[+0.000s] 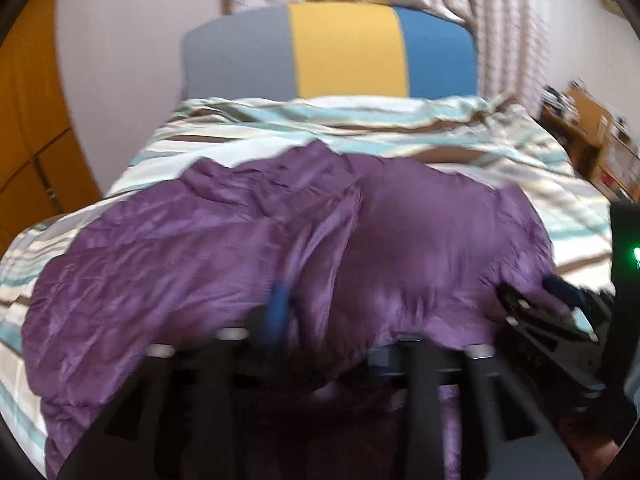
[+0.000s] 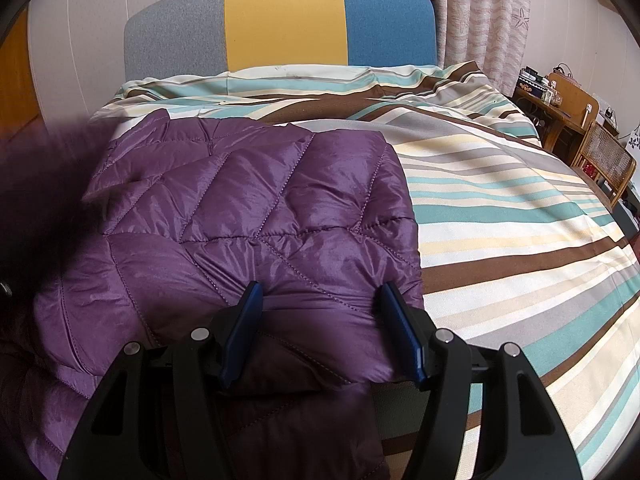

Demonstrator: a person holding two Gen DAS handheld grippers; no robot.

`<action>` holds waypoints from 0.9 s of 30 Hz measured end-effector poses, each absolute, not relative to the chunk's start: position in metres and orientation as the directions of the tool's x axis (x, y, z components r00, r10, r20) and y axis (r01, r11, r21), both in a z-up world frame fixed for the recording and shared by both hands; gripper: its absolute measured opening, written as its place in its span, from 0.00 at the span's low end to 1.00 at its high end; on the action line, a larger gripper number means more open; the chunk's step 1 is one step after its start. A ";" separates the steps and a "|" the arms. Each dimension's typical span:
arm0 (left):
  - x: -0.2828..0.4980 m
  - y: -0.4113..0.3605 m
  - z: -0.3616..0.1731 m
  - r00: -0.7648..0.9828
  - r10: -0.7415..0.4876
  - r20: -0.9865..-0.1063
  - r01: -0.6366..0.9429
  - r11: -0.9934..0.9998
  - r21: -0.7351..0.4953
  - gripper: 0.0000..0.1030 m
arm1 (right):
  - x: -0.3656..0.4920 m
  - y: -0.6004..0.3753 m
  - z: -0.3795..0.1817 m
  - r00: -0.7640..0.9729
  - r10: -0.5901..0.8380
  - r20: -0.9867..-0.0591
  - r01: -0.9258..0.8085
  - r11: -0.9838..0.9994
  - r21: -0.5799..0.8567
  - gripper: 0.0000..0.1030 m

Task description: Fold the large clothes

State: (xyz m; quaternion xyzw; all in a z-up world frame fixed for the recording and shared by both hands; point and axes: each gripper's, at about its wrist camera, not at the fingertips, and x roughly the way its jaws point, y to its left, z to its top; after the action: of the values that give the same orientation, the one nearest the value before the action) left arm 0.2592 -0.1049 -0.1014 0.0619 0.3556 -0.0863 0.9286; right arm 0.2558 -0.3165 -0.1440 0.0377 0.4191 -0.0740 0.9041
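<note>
1. Lying on the striped bed (image 2: 520, 240), the purple quilted jacket (image 2: 256, 216) looks partly folded.
2. Right gripper (image 2: 320, 320) jaws are spread over its near edge.
3. Left gripper (image 1: 320, 320) is blurred; I cannot tell its jaws.
4. More folds seem left.

Soft daylight throughout; the left wrist view is motion-blurred, the right sharp, both bowed at the edges.

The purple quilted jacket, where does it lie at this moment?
The purple quilted jacket lies on the left part of the striped bedcover, below the grey, yellow and blue headboard, and the open right gripper sits over its near edge.
</note>
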 end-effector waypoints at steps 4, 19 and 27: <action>0.229 -0.112 -0.092 0.766 -0.160 -0.623 0.279 0.955 0.098 0.91 | 0.255 -0.317 -0.143 0.639 -0.099 -0.762 0.166 0.986 0.011 0.60; 0.258 0.062 -0.082 0.729 -0.014 -0.684 -0.090 0.989 -0.116 0.91 | 0.250 -0.235 -0.064 0.774 0.134 -0.618 -0.102 0.991 0.088 0.66; 0.300 0.099 -0.122 0.633 0.067 -0.771 -0.162 0.986 -0.047 0.79 | 0.300 -0.202 -0.124 0.624 0.195 -0.757 -0.108 0.981 0.164 0.63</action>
State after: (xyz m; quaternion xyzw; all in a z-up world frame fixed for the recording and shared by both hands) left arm 0.2996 0.0994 -0.1220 -0.0556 0.4235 0.0634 0.9020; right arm 0.3004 -0.2021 -0.1240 0.0510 0.4255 0.0843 0.8996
